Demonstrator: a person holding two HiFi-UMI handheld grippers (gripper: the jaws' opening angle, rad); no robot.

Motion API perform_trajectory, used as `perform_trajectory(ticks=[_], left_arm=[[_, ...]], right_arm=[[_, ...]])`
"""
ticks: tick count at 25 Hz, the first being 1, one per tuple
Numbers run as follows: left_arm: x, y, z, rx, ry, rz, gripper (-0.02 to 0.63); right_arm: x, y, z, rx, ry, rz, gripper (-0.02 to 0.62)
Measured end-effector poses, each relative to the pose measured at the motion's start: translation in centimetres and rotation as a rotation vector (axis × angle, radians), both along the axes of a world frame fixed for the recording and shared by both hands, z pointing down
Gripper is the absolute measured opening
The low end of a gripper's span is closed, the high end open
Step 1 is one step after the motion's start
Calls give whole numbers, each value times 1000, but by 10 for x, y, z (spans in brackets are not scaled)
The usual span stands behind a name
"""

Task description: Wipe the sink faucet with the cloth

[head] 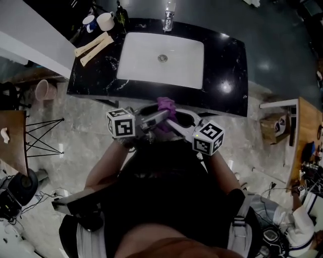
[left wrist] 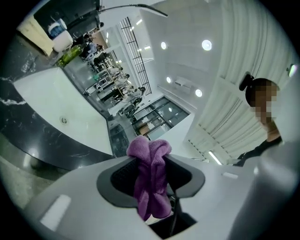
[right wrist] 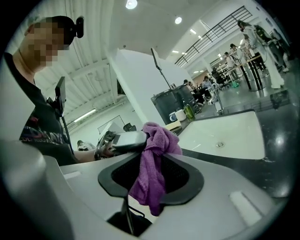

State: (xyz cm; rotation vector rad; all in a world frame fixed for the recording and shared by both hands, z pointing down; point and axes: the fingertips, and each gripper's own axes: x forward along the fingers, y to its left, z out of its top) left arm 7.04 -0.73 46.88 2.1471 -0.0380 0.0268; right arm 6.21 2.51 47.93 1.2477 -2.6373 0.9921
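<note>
A purple cloth (head: pixel 166 107) hangs bunched in the air at the front edge of the black counter (head: pixel 227 65), where both grippers meet. My left gripper (head: pixel 161 117) reaches in from the left and is shut on the cloth's top knot (left wrist: pixel 150 149). In the right gripper view one left finger (right wrist: pixel 127 140) presses the cloth (right wrist: pixel 157 154). My right gripper (head: pixel 170 124) stands open around it, and the cloth drapes loosely between its pads. The chrome faucet (head: pixel 168 19) stands behind the white sink (head: pixel 151 70), far from both grippers.
Two cups (head: pixel 104 21), a green bottle (head: pixel 121 15) and two beige strips (head: pixel 93 46) sit on the counter's left end. A pink bin (head: pixel 45 90) and a wire stool (head: pixel 43 136) stand on the floor at left, a wooden table (head: pixel 308 131) at right.
</note>
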Motion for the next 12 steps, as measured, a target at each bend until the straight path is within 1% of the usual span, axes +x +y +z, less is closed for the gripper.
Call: perform_trajectory(ticks=[2,4,5,6,7,9,12], left_arm=[[0,0,-3,-8,16,-33,158],[-1,-2,-4,-20,20,-66,151],[-3,-2,-4,-33,24,-79,145],[-4,-1,-4,-50,30,-92,140],[-7,0,-6,-65,37,-104,138],[-11,3,-12,-79,51,-131,137],[-15,5,-17,-78,41,-176,137]], right_arm=[[15,10,-9,19,-28,34,161],[36,24,-19,35,-83,82,153],[47,32,-22,33,-115,110,117],[57,41,-23,26,-145,135,48],[66,50,-24,19,-171,153,12],[81,67,-26,11,-203,168,12],[103,80,-24,14,-244,191,12]])
